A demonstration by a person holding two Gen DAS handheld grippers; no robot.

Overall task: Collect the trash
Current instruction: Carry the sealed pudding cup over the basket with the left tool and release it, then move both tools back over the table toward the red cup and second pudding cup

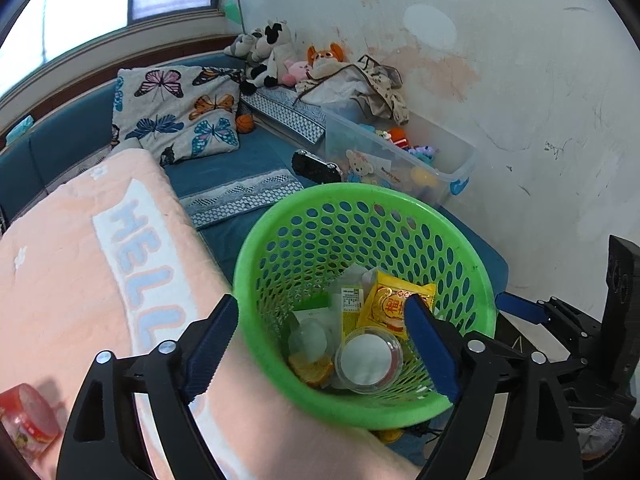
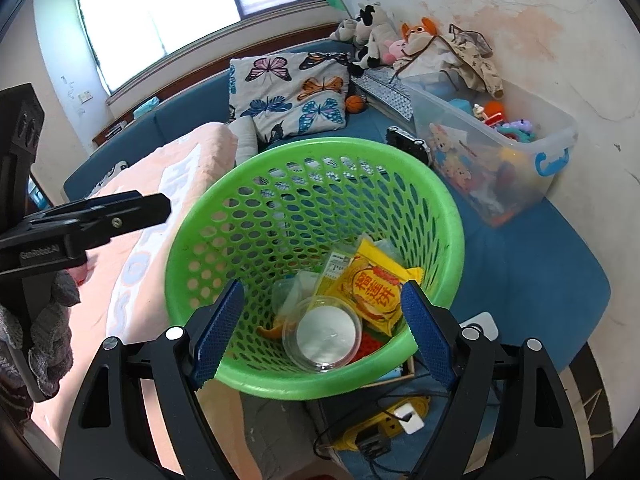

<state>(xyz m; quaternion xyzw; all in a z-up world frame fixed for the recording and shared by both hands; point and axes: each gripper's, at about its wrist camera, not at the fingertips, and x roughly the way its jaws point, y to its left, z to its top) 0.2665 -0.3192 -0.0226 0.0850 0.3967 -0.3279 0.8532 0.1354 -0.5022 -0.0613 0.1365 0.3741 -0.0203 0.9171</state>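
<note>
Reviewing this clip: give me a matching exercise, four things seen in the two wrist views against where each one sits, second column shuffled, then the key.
Things
1. yellow snack packet
2. red jar
3. small orange ball
4. clear toy bin

Places
A. on the pink blanket
B. inside the green basket
C. along the wall, on the blue mattress
D. beside the butterfly pillow

Pairs: 1-B, 2-A, 3-D, 4-C

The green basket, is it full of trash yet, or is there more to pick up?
Not full. The green basket already holds a yellow wrapper, a clear cup and an orange peel. Both the left gripper and right gripper are open and hold nothing. A red tub lies on the pink blanket, possibly next.
</note>
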